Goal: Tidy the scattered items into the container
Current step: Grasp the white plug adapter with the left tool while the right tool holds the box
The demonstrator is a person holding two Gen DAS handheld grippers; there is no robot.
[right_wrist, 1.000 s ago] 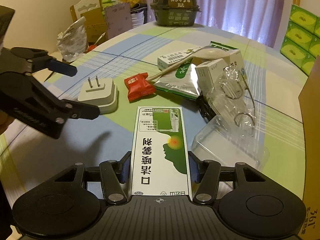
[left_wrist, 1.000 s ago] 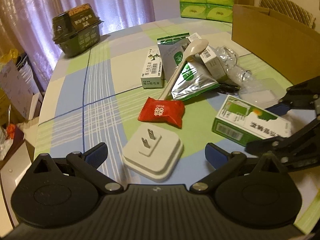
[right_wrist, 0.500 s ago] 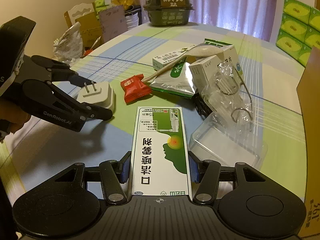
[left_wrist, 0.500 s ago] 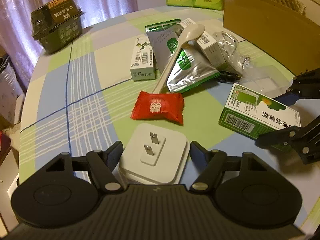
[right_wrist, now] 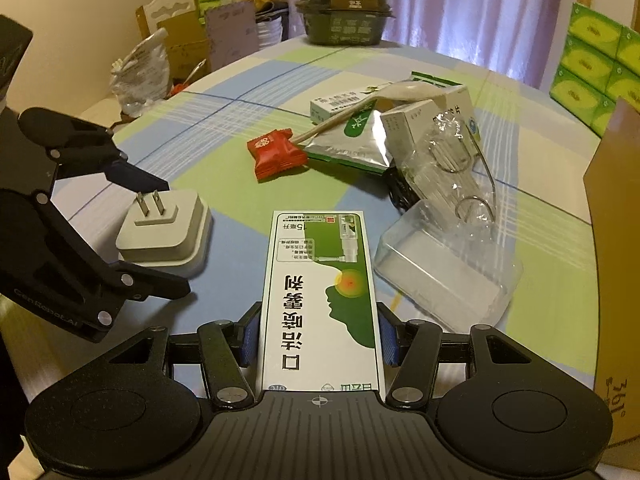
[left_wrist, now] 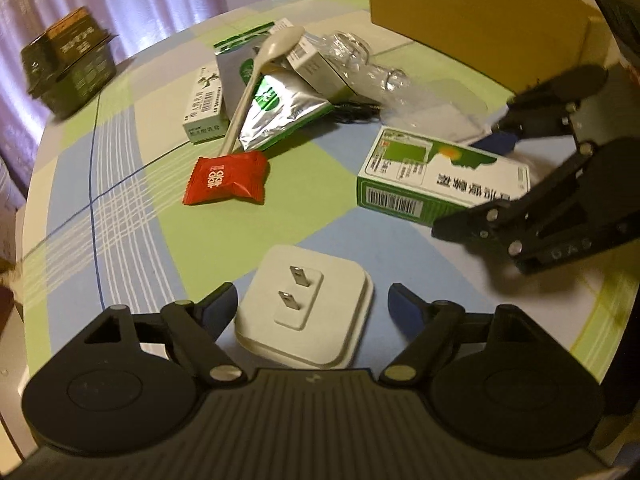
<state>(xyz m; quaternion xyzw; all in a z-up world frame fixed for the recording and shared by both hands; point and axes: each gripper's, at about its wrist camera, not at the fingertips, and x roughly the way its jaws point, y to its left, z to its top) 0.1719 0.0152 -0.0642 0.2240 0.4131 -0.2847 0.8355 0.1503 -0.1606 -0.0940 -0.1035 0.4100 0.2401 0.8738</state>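
A white charger plug point(left_wrist: 306, 312), square with rounded corners and two metal prongs pointing up, is seen lying on the checked tablecloth point(left_wrist: 120, 208) between the spread, non-touching fingers of the left gripper point(left_wrist: 312, 308). Beside the plug, a green-and-white box point(right_wrist: 322, 300) is clamped by the right gripper point(right_wrist: 320, 336).
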